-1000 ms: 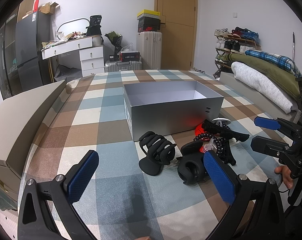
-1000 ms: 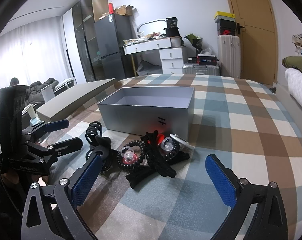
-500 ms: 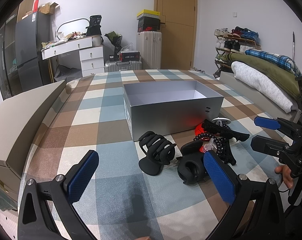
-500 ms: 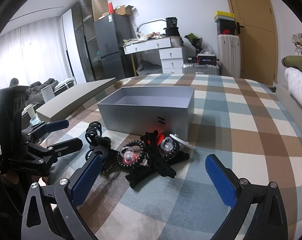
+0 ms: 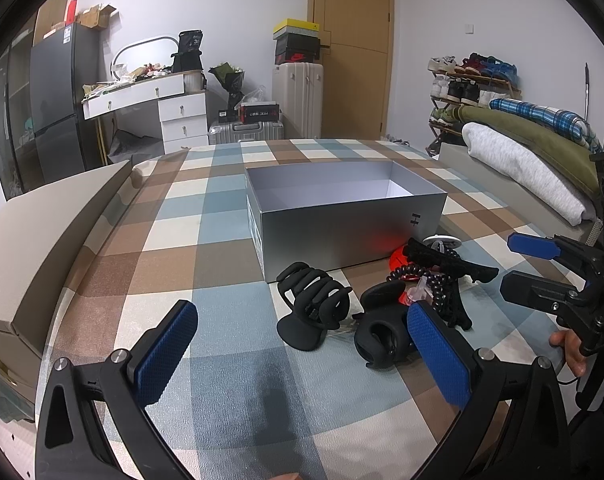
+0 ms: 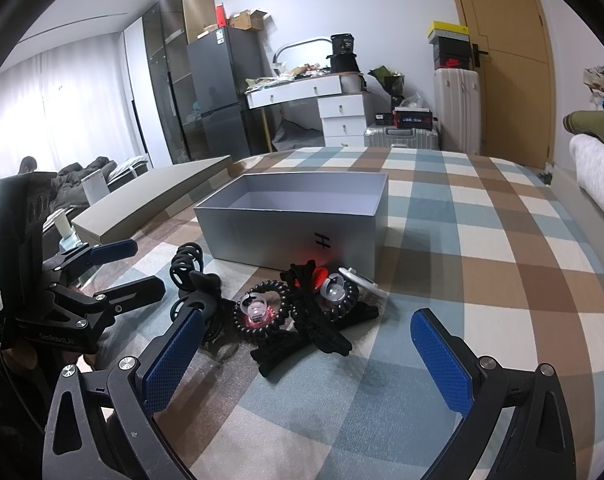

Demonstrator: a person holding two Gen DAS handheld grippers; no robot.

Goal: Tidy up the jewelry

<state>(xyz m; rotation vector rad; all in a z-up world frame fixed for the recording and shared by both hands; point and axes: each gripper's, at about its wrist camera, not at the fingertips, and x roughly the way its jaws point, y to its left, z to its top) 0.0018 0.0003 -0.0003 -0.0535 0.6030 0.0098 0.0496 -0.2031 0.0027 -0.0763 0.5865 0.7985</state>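
An open silver box (image 5: 349, 220) (image 6: 298, 224) stands on the checked cloth. In front of it lies a heap of hair accessories: a black claw clip (image 5: 311, 304), a second black claw clip (image 5: 381, 332), black coil hair ties (image 6: 258, 314) around small clear pieces, and flat black clips (image 6: 313, 336). My left gripper (image 5: 302, 356) hovers open just short of the claw clips. My right gripper (image 6: 305, 360) is open too, low over the cloth before the coil ties. Each gripper shows in the other's view: the right gripper (image 5: 529, 268), the left gripper (image 6: 122, 268).
A beige box lid (image 5: 42, 232) lies at the left of the cloth (image 5: 174, 240). Folded blankets (image 5: 521, 160) are piled at the right. A white dresser (image 5: 158, 112), suitcases (image 5: 298, 100) and a door stand beyond. A hand (image 5: 573, 348) holds the right gripper's handle.
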